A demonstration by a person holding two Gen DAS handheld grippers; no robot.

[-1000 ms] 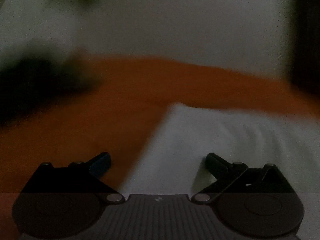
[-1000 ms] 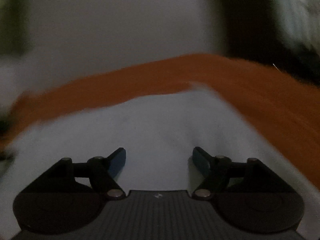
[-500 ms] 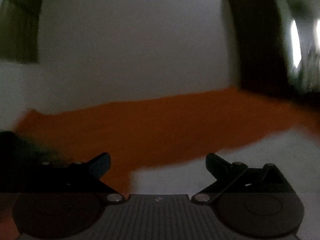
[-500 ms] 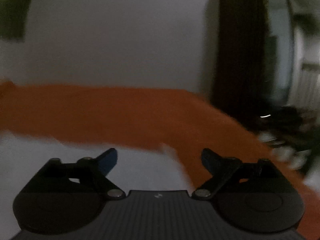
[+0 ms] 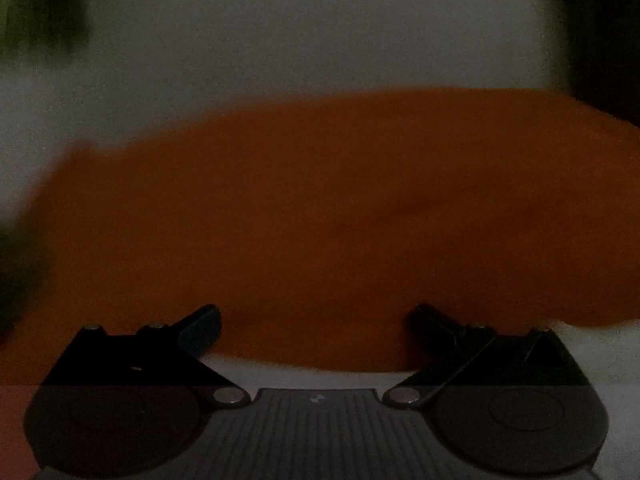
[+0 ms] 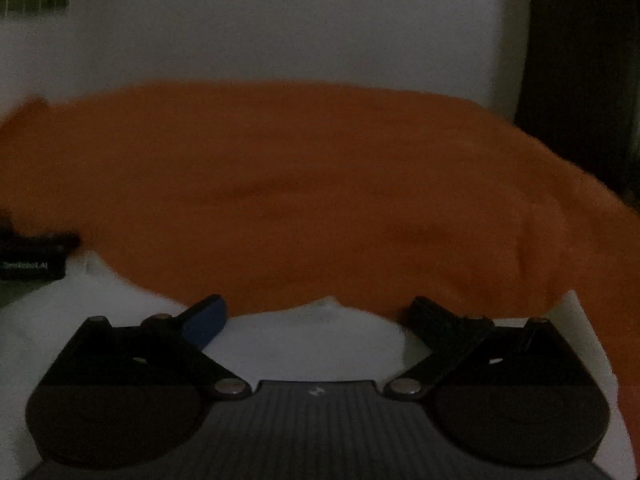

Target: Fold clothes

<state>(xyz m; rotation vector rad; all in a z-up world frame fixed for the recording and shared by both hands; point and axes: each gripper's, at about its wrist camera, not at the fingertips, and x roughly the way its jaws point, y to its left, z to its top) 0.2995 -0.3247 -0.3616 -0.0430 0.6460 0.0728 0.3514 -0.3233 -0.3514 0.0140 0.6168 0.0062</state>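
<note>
Holding: nothing in either gripper; both point down across the bed, over the near edge of a white garment [image 6: 312, 336].
Left gripper [image 5: 316, 326]: my jaws stand wide apart, empty. Between the fingertips I see orange cloth, with a thin band of white just below them.
Right gripper [image 6: 318, 318]: my jaws have just been opening and now stand wide. The white garment lies under the gap; the pads do not press on it.
White garment: pale, soft, spread flat. In the right wrist view it fills the lower part, running under both fingers and out to the left and right edges. In the left wrist view only a strip shows near the gripper body and a patch at the lower right [image 5: 600, 344].
Orange bedcover [image 6: 304, 184]: lies beyond the garment, a broad band across the middle of both views, its far edge against the wall.
Wall [image 6: 280, 20]: plain, pale, behind the bedcover.
Dark object [image 6: 32, 258]: at the left edge of the right wrist view, on the orange cloth just beside the garment's corner; its white lettering is too blurred to read.
Light: dim and blurred, so fine folds are hard to tell.
</note>
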